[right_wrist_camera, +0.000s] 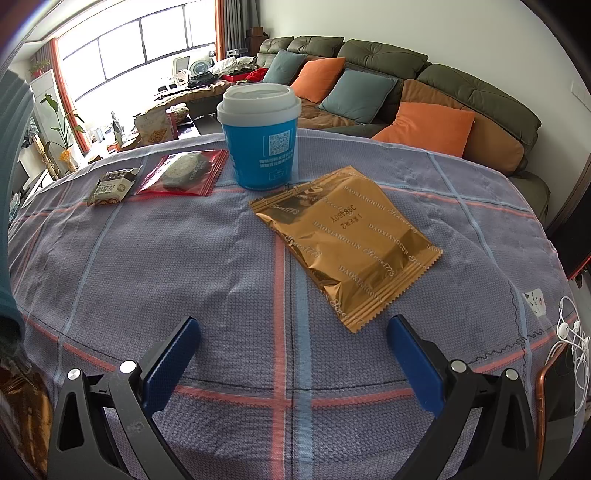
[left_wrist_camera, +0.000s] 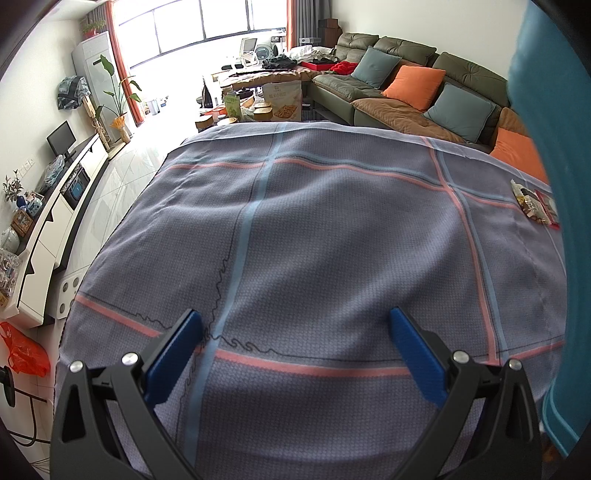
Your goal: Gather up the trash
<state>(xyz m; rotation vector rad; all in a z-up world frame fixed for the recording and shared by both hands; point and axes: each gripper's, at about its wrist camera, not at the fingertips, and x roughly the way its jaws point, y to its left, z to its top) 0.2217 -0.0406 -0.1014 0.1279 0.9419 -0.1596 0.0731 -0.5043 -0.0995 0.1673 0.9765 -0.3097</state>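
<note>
This is a lived-in home living room. A long olive-green sectional sofa (right_wrist_camera: 424, 85) runs along the wall, scattered with orange and teal cushions (right_wrist_camera: 428, 125). Big windows (left_wrist_camera: 207, 26) with orange curtains (left_wrist_camera: 125, 66) flood the tiled floor with daylight. A low white media cabinet (left_wrist_camera: 55, 229) carries a small monitor (left_wrist_camera: 61, 140) and ornaments, a tall potted plant (left_wrist_camera: 118, 88) stands by the glass, and a plaid cloth covers the tabletop (left_wrist_camera: 332, 221) in the middle
</note>
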